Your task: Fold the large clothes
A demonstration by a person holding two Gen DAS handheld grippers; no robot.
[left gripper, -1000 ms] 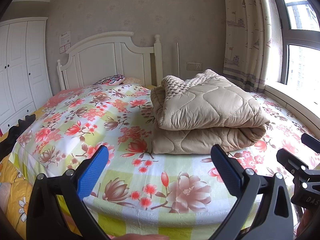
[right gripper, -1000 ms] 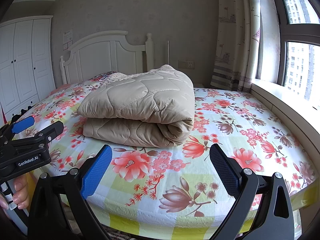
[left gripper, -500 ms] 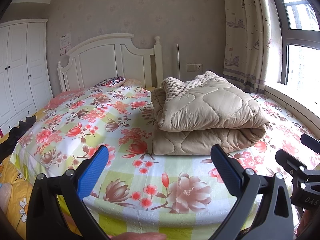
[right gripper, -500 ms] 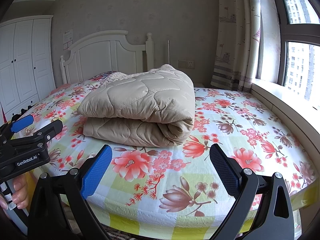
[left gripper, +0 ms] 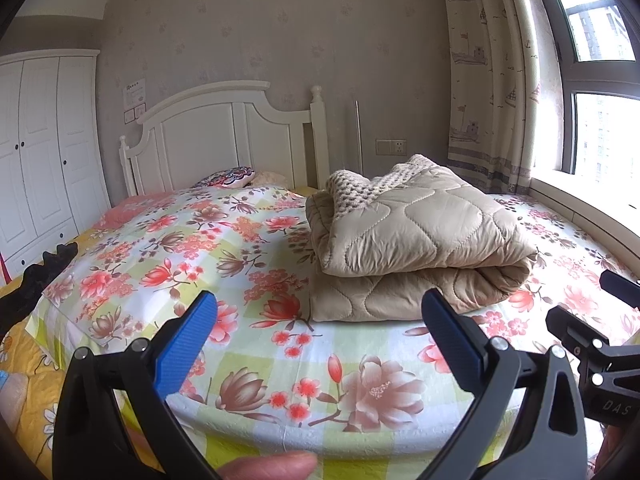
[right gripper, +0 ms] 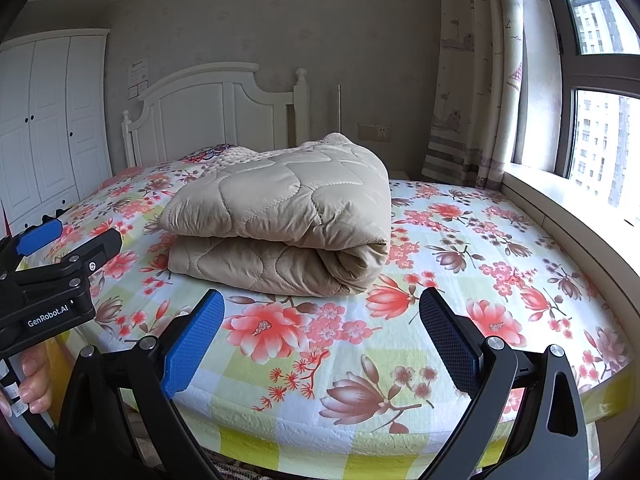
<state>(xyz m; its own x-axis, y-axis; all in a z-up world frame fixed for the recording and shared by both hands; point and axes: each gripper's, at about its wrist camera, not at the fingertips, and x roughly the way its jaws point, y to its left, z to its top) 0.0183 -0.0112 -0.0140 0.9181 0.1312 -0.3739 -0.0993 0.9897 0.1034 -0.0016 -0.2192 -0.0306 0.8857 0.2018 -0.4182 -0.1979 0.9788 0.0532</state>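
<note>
A beige quilted blanket (left gripper: 416,240) lies folded in a thick stack on the floral bedsheet (left gripper: 280,360), with a knitted lining showing at its back edge. In the right wrist view the same blanket (right gripper: 288,216) sits mid-bed. My left gripper (left gripper: 320,332) hovers open over the foot of the bed, short of the blanket, with nothing between its blue pads. My right gripper (right gripper: 320,332) is also open and empty, held near the bed's front edge. Each gripper shows at the side of the other's view.
A white headboard (left gripper: 224,140) and a patterned pillow (left gripper: 232,176) are at the far end. White wardrobe (left gripper: 40,148) stands left; curtain (left gripper: 492,80) and window sill (right gripper: 568,208) run along the right. A dark object (left gripper: 44,272) lies off the bed's left edge.
Both grippers stay open and nearly still; the left view has tilted up very slightly. The blanket has not moved.
</note>
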